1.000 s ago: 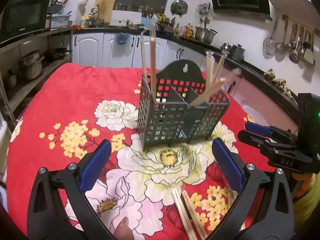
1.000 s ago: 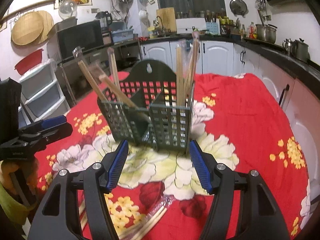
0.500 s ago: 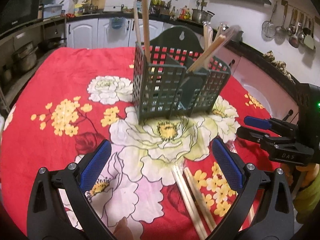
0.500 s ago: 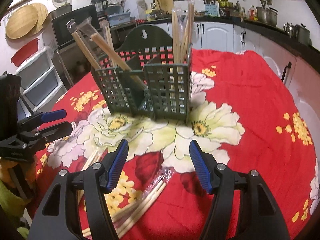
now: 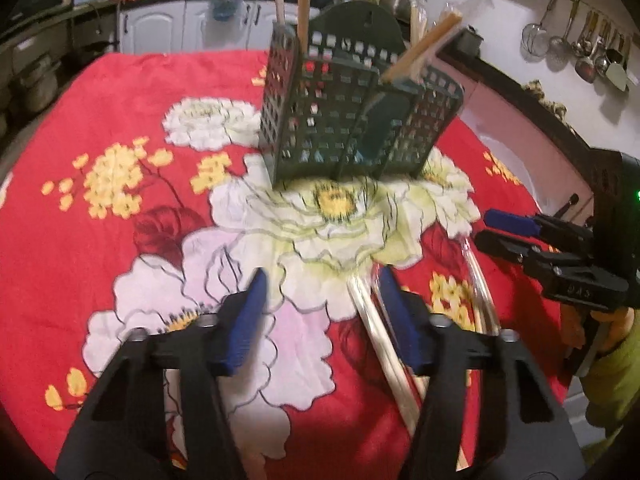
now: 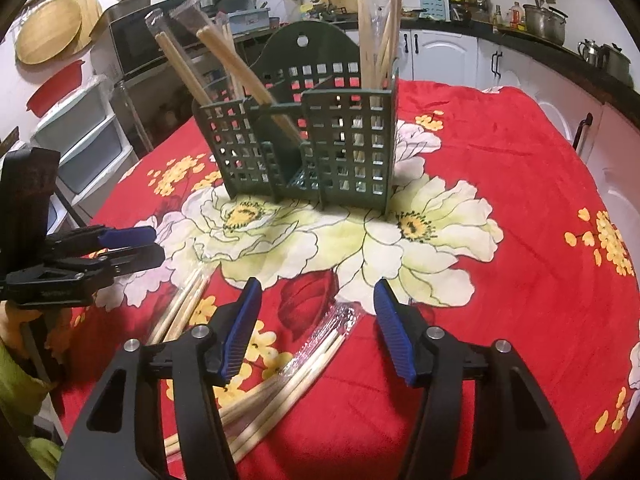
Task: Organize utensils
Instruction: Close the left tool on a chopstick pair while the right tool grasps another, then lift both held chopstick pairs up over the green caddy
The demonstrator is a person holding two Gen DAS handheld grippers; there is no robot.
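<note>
You're in a home kitchen. White cabinets (image 6: 444, 58) run under a dark counter (image 6: 560, 54) crowded with pots (image 6: 546, 22), ladles (image 5: 592, 56) hang on the wall, and a microwave (image 6: 132, 46) sits beside the table's red floral cloth (image 6: 520, 200).

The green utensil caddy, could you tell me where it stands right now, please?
The green utensil caddy stands upright on the red floral tablecloth, centre of the right wrist view, beyond the wrapped chopsticks lying flat nearer the camera.
</note>
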